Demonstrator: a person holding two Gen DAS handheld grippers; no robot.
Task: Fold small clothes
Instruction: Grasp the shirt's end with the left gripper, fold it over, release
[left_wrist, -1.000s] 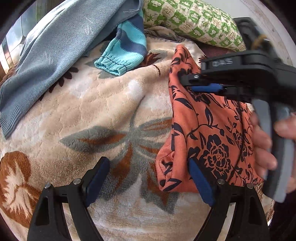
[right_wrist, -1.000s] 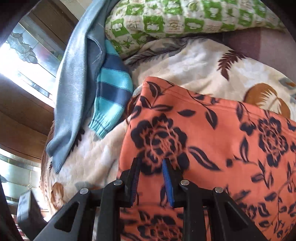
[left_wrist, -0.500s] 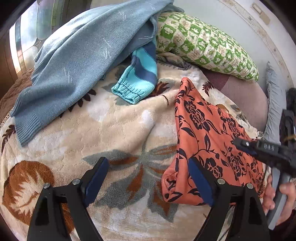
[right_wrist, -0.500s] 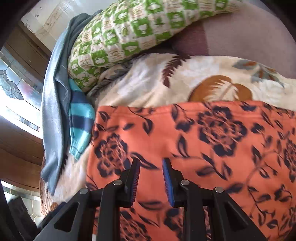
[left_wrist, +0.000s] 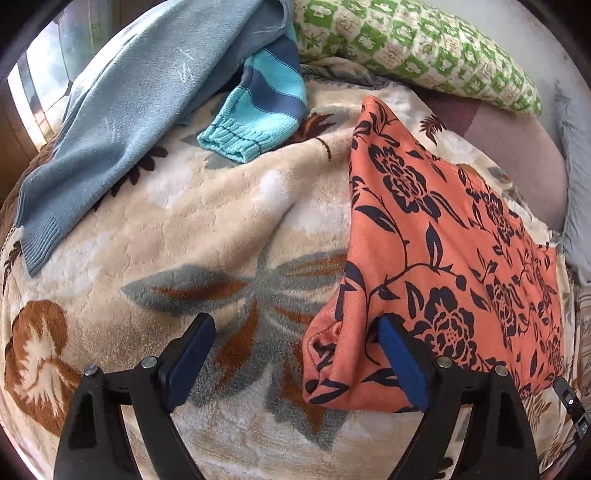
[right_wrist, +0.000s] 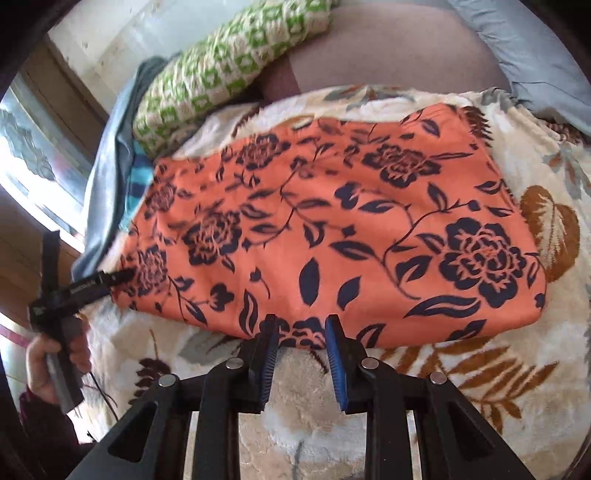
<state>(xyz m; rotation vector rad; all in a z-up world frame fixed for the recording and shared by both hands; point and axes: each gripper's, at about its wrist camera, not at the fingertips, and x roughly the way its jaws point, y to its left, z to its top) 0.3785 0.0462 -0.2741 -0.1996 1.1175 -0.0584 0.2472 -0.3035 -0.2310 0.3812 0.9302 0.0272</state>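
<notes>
An orange garment with dark blue flowers (left_wrist: 436, 258) lies spread flat on a cream fleece blanket (left_wrist: 207, 229). My left gripper (left_wrist: 295, 325) is open wide and hovers at the garment's near left corner, which lies loose by the right finger (left_wrist: 400, 365). In the right wrist view the same garment (right_wrist: 332, 229) fills the middle. My right gripper (right_wrist: 301, 323) hangs over its near edge with the jaws opening; the hem shows in the gap and neither pad presses on it. The left gripper (right_wrist: 114, 277) shows at the garment's left end, held by a hand (right_wrist: 40, 362).
A grey-blue sweater (left_wrist: 122, 122) and a teal striped sleeve (left_wrist: 258, 114) lie at the back left. A green checked pillow (left_wrist: 417, 48) and a mauve cushion (left_wrist: 517, 166) sit behind the garment. A window (right_wrist: 33, 162) is at the left.
My right gripper has swept off the garment's far left part, across it, to its near edge, and its jaws stand a little wider. The left gripper has barely shifted and stays open.
</notes>
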